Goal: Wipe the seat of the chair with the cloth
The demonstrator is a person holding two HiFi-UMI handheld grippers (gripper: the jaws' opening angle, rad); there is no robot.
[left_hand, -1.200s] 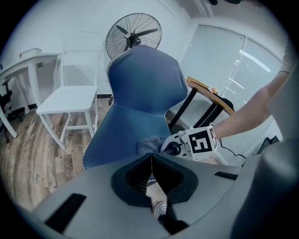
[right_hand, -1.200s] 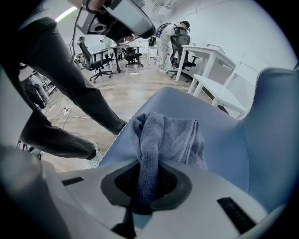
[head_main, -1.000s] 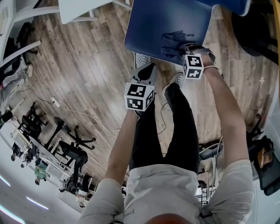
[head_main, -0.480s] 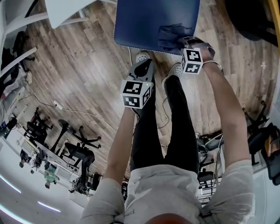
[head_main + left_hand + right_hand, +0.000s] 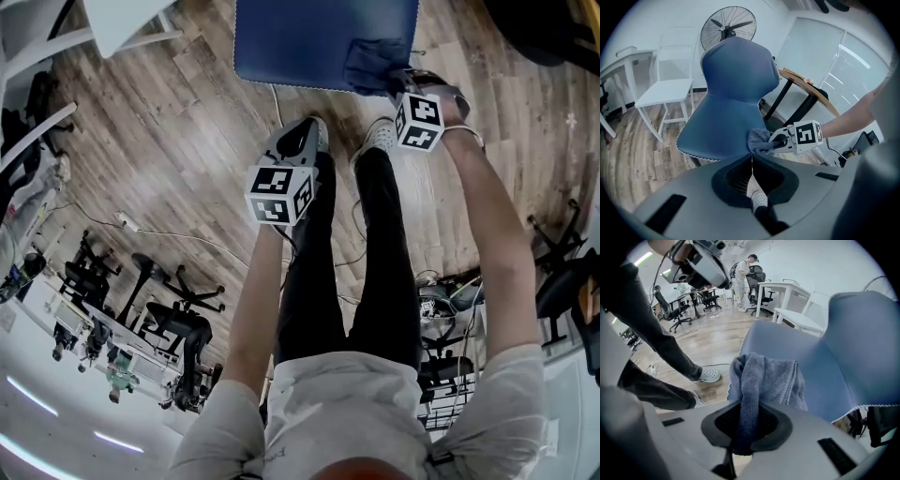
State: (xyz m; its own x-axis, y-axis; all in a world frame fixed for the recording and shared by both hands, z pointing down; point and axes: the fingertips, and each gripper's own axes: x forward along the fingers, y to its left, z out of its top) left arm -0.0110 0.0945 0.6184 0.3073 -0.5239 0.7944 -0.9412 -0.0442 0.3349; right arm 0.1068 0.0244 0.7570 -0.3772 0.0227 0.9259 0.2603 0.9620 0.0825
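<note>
Has slid the gray-blue cloth (image 5: 764, 373) toward the front right corner of the blue chair seat (image 5: 309, 42), bunched in the clamped right gripper (image 5: 740, 427). Keeps the left gripper (image 5: 751, 166) closed and empty, clear of the seat. Looks mid-wipe, most of the seat probably still to cover; shows no readable writing, only square markers.
</note>
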